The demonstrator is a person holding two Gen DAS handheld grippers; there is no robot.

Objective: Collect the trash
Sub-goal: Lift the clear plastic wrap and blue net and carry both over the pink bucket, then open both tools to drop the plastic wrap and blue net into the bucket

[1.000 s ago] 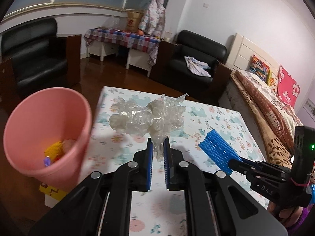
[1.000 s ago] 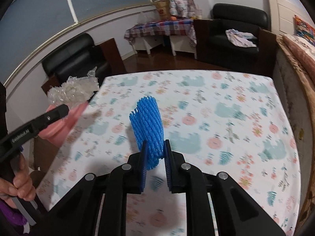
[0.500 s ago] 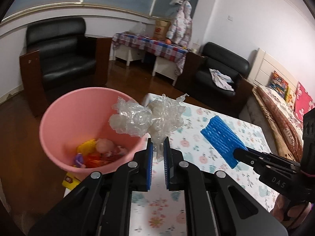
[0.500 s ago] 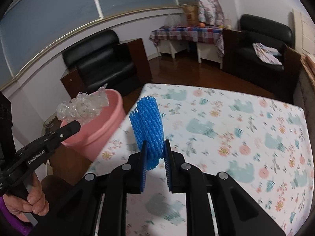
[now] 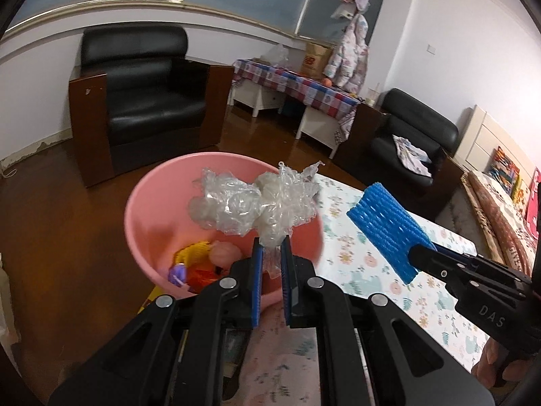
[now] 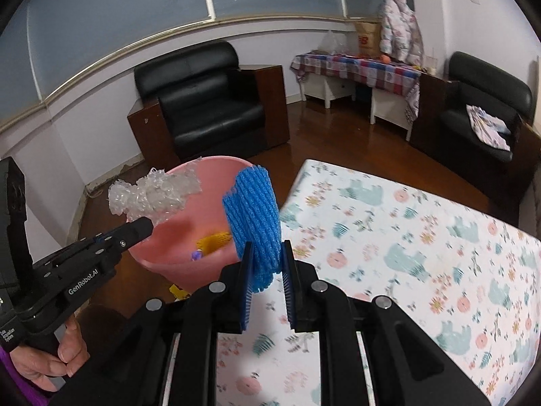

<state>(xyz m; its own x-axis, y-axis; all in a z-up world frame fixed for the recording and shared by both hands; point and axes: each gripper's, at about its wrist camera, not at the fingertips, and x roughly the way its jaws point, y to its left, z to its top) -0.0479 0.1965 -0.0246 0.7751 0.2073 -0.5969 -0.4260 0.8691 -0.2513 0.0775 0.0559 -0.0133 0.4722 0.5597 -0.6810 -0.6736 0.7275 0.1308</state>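
While the left gripper (image 5: 270, 257) pinches the light, springy plastic wrap (image 5: 257, 203) above the pink bin (image 5: 142, 223), the right gripper (image 6: 267, 260) clamps the soft blue foam net (image 6: 253, 209) at the bin's three o'clock; either crushes easily.

White walls (image 5: 439, 17), dark wood floor (image 5: 50, 220), black armchair (image 5: 145, 77)
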